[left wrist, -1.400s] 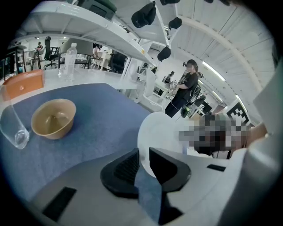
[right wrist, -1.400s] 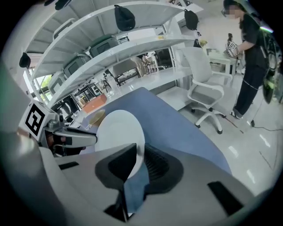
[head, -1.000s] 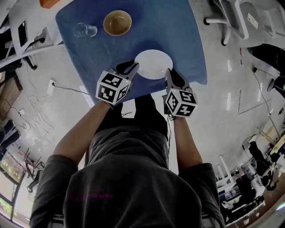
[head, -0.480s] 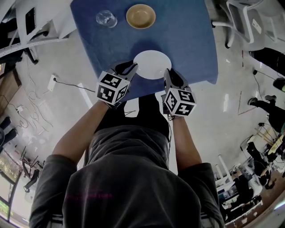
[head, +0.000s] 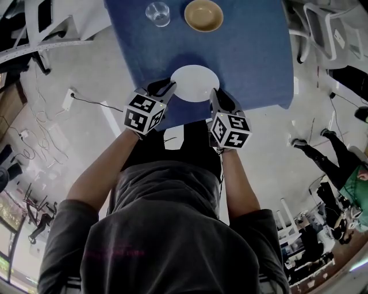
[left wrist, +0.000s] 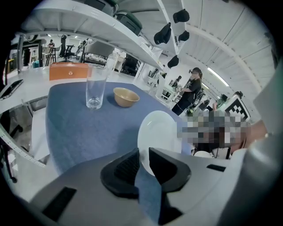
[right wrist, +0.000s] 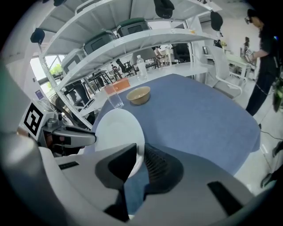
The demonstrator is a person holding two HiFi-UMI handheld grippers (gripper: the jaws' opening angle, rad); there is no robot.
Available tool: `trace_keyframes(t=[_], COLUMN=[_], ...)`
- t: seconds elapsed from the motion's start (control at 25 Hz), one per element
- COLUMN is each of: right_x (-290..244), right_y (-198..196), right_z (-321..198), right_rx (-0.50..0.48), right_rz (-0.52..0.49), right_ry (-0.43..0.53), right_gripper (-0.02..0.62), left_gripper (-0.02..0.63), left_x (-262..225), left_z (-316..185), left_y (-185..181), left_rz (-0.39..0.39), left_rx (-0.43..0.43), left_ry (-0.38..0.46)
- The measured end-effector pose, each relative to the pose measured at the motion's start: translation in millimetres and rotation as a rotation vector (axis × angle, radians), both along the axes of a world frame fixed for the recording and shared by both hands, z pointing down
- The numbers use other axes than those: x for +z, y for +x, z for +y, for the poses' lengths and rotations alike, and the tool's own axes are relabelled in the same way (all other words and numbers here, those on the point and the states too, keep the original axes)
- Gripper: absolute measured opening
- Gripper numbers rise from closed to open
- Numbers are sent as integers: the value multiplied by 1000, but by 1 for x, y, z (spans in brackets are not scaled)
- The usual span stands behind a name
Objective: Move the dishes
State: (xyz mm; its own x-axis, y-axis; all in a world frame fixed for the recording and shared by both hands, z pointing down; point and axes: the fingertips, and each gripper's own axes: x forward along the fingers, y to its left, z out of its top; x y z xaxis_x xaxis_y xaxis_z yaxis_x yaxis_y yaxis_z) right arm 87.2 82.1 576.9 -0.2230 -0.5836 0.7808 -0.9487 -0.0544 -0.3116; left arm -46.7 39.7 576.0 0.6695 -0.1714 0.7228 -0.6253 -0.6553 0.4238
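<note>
One plate (head: 195, 83), one bowl (head: 203, 15), one glass (head: 157, 12), one table (head: 247, 63).

plate (head: 195, 83): plain white
tablecloth (head: 247, 57): blue
bowl (head: 203, 15): tan
glass (head: 157, 12): clear
left gripper (head: 171, 86): grey, black-and-white square markers
right gripper (head: 214, 93): grey, black-and-white square markers
shirt (head: 167, 229): dark grey

left gripper (head: 171, 88) and right gripper (head: 214, 95) each pinch the white plate (head: 194, 82).

No legible text, brand or number anywhere. Left claw (head: 170, 88), right claw (head: 214, 95): cubes carry only black-white square codes. Pink print on shirt (head: 167, 229), behind claws: illegible.
</note>
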Motion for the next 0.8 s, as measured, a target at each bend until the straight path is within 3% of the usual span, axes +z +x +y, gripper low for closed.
trace_keyframes(t=[0.8], right_x=[32], right_y=[-49], right_z=[6], right_rx=[-62], right_rz=[-4], right_ry=[-58], right_gripper=[61], left_gripper=[69], left_x=[29], left_z=[9], left_y=[-49], left_rz=[-29], left_rx=[-39], left_ry=[-34])
